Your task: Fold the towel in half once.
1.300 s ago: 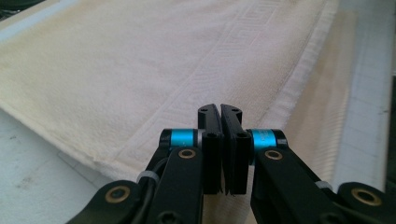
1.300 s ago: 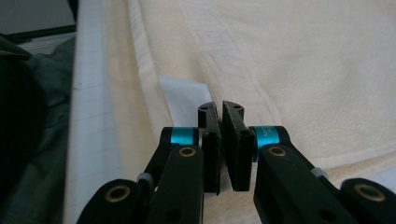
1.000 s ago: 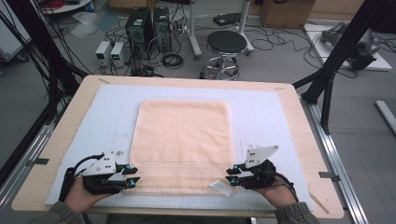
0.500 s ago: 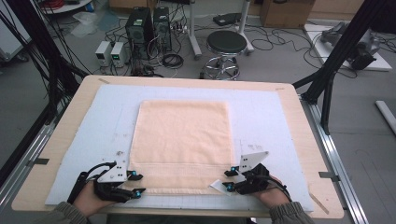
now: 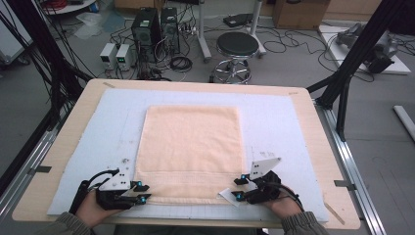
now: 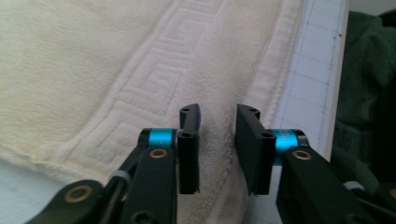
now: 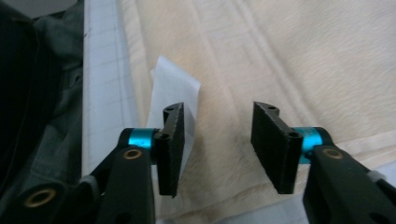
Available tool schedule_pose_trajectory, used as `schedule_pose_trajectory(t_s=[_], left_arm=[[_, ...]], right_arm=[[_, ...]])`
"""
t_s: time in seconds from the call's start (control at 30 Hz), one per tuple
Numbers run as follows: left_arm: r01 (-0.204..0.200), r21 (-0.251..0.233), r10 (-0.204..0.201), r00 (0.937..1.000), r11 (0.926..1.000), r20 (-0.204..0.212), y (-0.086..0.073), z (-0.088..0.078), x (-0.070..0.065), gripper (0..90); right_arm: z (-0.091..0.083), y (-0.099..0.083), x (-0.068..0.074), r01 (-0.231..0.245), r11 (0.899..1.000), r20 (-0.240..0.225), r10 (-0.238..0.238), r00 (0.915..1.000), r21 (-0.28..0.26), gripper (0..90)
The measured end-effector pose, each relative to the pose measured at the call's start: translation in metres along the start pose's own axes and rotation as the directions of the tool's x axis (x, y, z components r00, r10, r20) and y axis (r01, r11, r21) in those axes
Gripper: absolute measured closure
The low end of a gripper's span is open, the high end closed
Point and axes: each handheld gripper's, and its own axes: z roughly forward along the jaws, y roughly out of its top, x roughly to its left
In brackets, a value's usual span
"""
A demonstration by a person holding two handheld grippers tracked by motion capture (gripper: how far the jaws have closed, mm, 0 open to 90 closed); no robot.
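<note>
While I watched from the high view, the pale peach terry towel (image 5: 192, 147) lay flat and square in the middle of the light blue gridded mat (image 5: 293, 127) that covered the wooden table (image 5: 323, 142), its woven key-pattern border running along the edge nearest the person.

My left gripper (image 5: 142, 192) sat at the towel's near left corner, held low by the person's left hand (image 5: 93, 208). In the left gripper view (image 6: 217, 135), the two black jaws stood apart with a narrow gap, the towel's hem and border directly beneath them; they had just been closing, yet the pads pressed on nothing, so I read that claw as released, with cloth under the gap rather than pinched.

My right gripper (image 5: 239, 188) rested at the near right corner, carried by the right hand (image 5: 286, 208). In the right gripper view (image 7: 217, 135), its jaws stood wider apart and had just been opening, released as well, hovering over the towel's edge. A small white fabric label (image 7: 175, 93) stuck out from the hem just behind the left-hand jaw there; whether the pad touched it I could not tell.

Beyond the table, a black round stool (image 5: 237, 46) stood on the grey floor.
</note>
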Motion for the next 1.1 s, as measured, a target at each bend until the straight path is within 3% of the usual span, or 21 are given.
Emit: schedule_pose_trajectory(t_s=[0.13,0.3,0.43,0.57,0.83,0.97,1.1], left_arm=[[0.036,-0.052,-0.037,0.9986,0.9980,-0.037,0.003,-0.008,0.010,58.0],[0.078,-0.106,-0.087,0.9927,0.9913,-0.083,0.010,-0.014,0.025,49.0],[0.098,-0.143,-0.116,0.9862,0.9848,-0.118,0.020,-0.015,0.038,42.1],[0.129,-0.166,-0.155,0.9755,0.9777,-0.156,0.028,-0.013,0.048,34.4],[0.131,-0.177,-0.165,0.9668,0.9755,-0.195,0.043,-0.009,0.066,34.0],[0.139,-0.192,-0.182,0.9554,0.9716,-0.232,0.048,-0.007,0.074,31.3],[0.142,-0.192,-0.185,0.9565,0.9711,-0.226,0.048,-0.006,0.076,31.3]], right_arm=[[-0.002,0.005,-0.008,-0.042,0.999,0.029,0.043,0.9987,-0.034,42.7],[-0.005,0.016,-0.020,-0.094,0.992,0.092,0.102,0.9906,-0.089,30.2],[-0.006,0.028,-0.030,-0.088,0.990,0.144,0.103,0.9842,-0.111,26.5],[-0.008,0.039,-0.040,-0.078,0.990,0.191,0.099,0.9767,-0.114,24.4],[-0.008,0.060,-0.067,-0.075,0.990,0.210,0.099,0.9727,-0.115,23.1],[-0.007,0.073,-0.078,-0.075,0.991,0.217,0.098,0.9712,-0.111,23.1],[-0.005,0.082,-0.083,-0.064,0.992,0.216,0.087,0.9726,-0.107,22.8]])
